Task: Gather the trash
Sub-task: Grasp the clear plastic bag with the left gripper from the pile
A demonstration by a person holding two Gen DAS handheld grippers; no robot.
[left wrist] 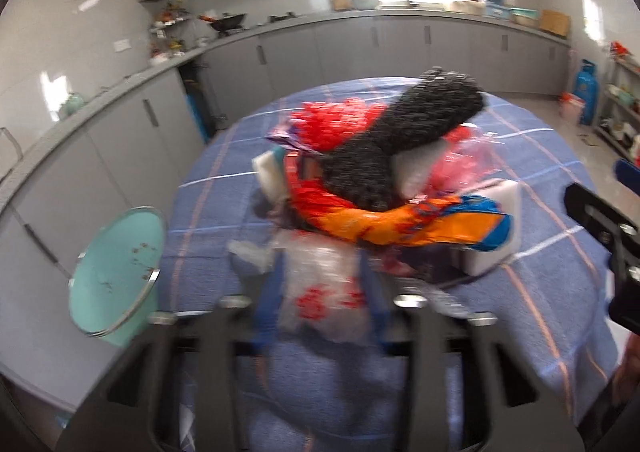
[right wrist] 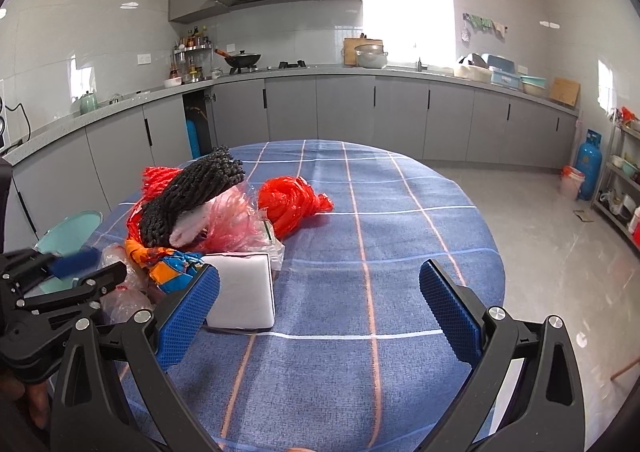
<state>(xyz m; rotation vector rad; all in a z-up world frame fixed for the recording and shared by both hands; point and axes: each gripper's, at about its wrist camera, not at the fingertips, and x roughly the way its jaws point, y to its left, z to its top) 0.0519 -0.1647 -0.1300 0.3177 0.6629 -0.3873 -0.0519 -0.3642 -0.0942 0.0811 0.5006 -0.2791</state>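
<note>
Left wrist view: the picture is blurred. The left tongs (left wrist: pixel 320 304) sit low over the near edge of the trash pile (left wrist: pixel 380 179) on the round desk (left wrist: pixel 540 155), which wears a blue checked cloth. Their blue fingers (left wrist: pixel 264 316) stand close together on either side of a crumpled clear plastic bag (left wrist: pixel 324 288) with red print, and appear to pinch it. Just beyond lies an orange and blue wrapper (left wrist: pixel 420 223), with a black mesh net (left wrist: pixel 400 139) draped over red netting (left wrist: pixel 332 119) and white foam pieces. A white foam block (left wrist: pixel 496 236) sits at the right of the pile. To the left, off the desk edge, stands a pale green bin (left wrist: pixel 116 272). The right tongs (left wrist: pixel 612 236) enter from the right edge; their state cannot be told here.

Right wrist view: the right tongs (right wrist: pixel 320 312) are spread wide with nothing between the blue pads (right wrist: pixel 452 312), above bare cloth near the desk's near edge. The left pad stands just in front of the white foam block. The pile lies on the left half of the desk, with a red plastic bag (right wrist: pixel 292 203) at its right side. The left tongs reach into the pile from the left.
</note>
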